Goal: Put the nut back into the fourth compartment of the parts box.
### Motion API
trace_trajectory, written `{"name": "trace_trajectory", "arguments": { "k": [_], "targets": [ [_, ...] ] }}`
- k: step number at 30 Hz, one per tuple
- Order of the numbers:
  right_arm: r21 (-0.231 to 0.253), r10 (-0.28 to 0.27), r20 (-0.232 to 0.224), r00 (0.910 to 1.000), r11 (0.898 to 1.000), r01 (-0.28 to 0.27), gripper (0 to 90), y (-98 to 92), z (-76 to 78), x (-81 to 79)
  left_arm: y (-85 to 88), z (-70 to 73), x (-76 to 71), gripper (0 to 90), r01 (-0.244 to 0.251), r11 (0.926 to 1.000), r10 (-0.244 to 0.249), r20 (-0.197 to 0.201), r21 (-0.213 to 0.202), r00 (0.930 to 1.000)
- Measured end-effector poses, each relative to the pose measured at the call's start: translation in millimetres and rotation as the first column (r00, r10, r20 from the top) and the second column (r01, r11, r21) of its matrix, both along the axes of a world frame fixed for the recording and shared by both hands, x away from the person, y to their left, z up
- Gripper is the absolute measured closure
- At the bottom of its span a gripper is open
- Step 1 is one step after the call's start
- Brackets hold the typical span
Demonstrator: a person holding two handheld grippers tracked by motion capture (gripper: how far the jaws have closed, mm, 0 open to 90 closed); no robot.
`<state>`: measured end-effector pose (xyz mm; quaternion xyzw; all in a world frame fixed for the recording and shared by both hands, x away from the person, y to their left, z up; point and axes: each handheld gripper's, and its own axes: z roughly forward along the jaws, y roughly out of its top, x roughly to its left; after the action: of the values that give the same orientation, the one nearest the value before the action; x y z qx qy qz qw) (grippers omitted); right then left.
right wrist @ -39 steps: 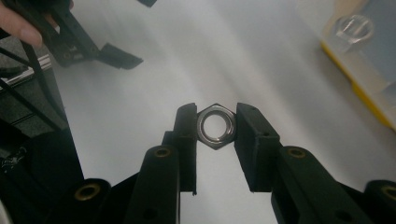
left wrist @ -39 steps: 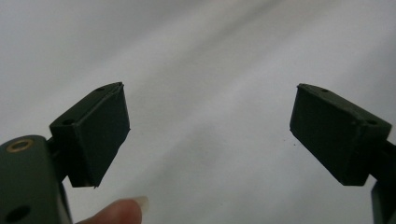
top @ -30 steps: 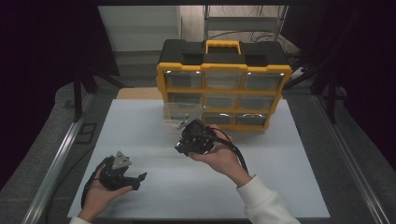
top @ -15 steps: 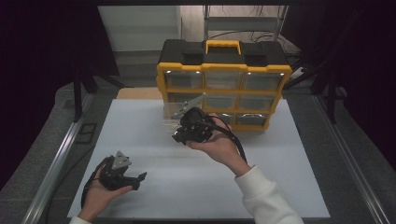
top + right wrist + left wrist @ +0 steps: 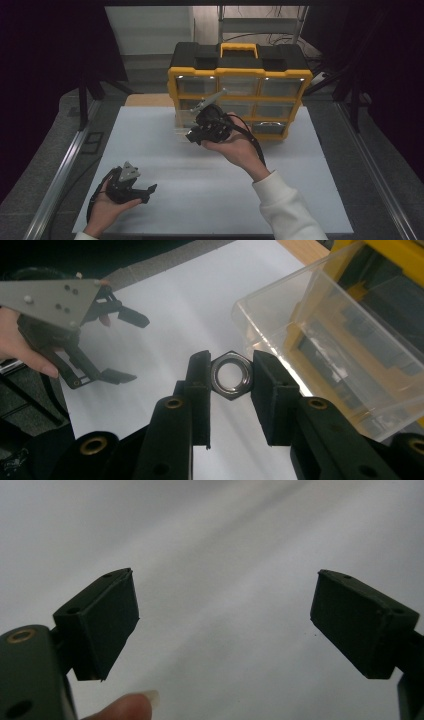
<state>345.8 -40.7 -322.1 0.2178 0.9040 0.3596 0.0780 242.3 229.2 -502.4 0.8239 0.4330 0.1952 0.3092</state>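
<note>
Moved: right gripper point(image 5: 231, 376) rose toward the organiser point(image 5: 240, 90) since the earlier frame.
Grip: clamped on the hex nut point(image 5: 231, 375), just beside the clear drawer point(image 5: 330, 355).
Left gripper point(image 5: 131, 184): jaws spread, empty, well clear of the organiser.
Advice: keep the nut pinched squarely until over the drawer.

Right gripper point(image 5: 230, 376) clamping a hex nut point(image 5: 230, 375) at frame centre; clear bin point(image 5: 320, 335) at right, left gripper point(image 5: 125, 345) upper left.

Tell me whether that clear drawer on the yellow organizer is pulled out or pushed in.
Pulled out. In the right gripper view the clear drawer juts from the yellow organizer over the white table, its open top showing.
</note>
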Motion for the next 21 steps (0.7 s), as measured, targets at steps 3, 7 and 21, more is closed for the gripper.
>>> {"name": "trace_trajectory", "arguments": {
  "k": [3,7,21],
  "targets": [
    [0.002,-0.006,0.003,1.0,1.0,0.006,70.7,-0.5,2.7,2.0,0.1,0.4,-0.1,12.6,-0.001,1.0,0.001,0.001,-0.001,1.0],
    [0.004,-0.018,0.007,0.9998,1.0,0.018,70.7,-1.4,5.3,5.6,0.2,0.8,-0.3,12.5,0.0,1.0,0.0,0.001,-0.004,1.0],
    [0.009,-0.09,0.015,0.9959,0.996,0.089,70.7,-7.5,12.8,27.5,2.4,5.5,-2.2,12.3,-0.015,0.9993,0.016,0.037,-0.034,0.9992]
  ]
}}
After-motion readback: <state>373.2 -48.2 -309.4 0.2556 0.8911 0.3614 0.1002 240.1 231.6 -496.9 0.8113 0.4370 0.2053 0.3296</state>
